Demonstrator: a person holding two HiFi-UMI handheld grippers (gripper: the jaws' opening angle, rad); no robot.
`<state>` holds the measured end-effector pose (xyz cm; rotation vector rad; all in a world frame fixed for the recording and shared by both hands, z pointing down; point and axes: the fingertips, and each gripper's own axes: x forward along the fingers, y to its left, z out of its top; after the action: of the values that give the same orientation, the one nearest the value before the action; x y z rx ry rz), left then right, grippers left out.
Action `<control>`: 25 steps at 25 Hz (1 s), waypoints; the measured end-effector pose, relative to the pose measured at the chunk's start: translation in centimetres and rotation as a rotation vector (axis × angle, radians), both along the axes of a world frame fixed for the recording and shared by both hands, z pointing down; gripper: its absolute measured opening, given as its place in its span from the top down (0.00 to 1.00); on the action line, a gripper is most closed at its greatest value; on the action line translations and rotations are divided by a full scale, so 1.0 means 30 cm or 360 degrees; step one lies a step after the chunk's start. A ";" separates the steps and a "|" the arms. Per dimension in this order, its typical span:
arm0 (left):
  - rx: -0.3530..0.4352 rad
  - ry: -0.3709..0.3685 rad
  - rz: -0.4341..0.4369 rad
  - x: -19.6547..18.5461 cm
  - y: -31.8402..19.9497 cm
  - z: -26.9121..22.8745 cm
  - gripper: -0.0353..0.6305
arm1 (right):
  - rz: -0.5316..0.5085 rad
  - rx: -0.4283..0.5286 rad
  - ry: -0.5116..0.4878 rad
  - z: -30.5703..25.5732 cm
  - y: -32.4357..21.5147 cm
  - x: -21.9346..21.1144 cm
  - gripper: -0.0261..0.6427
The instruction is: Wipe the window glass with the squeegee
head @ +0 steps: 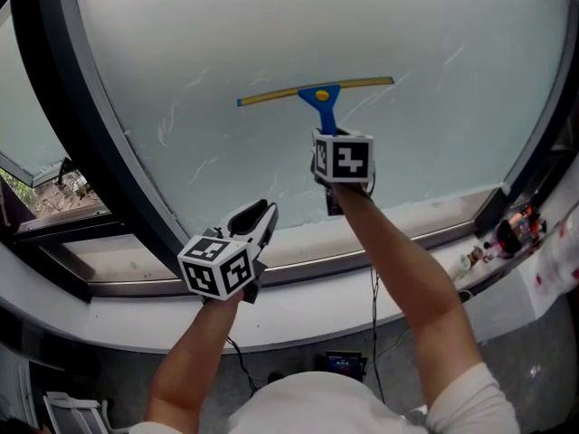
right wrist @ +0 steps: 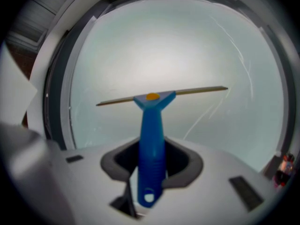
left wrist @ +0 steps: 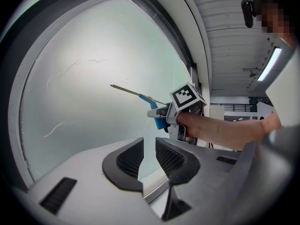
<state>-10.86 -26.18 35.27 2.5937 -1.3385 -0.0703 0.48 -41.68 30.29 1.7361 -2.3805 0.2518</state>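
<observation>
Head view: squeegee (head: 317,91) blade flat on window glass (head: 271,25), mid-pane; handle runs down into right gripper (head: 330,134), arm raised, likely for pull stroke. Left gripper (head: 258,217) low near window frame (head: 109,165), idle

Left gripper view: jaws slightly apart, nothing between, clear of blade path

Right gripper view: jaws clamped on blue handle, blade level for even contact

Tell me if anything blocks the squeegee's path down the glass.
Nothing visible does. The squeegee, clamped by its handle in the right gripper, has only bare, streaked window glass below it; the left gripper hangs open at lower left, off that path.
</observation>
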 end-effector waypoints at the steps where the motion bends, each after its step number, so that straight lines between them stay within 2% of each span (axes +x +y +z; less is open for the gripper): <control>1: -0.0001 0.0000 -0.0003 -0.002 0.000 0.004 0.79 | -0.0001 -0.0006 -0.0003 0.009 0.000 -0.001 0.74; 25: -0.0094 0.0011 -0.0014 -0.005 0.011 0.117 0.79 | -0.0003 -0.0158 0.0029 0.234 0.015 -0.007 0.74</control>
<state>-11.01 -25.86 38.80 2.5367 -1.3296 -0.0411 0.27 -41.24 37.31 1.6846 -2.3154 0.3466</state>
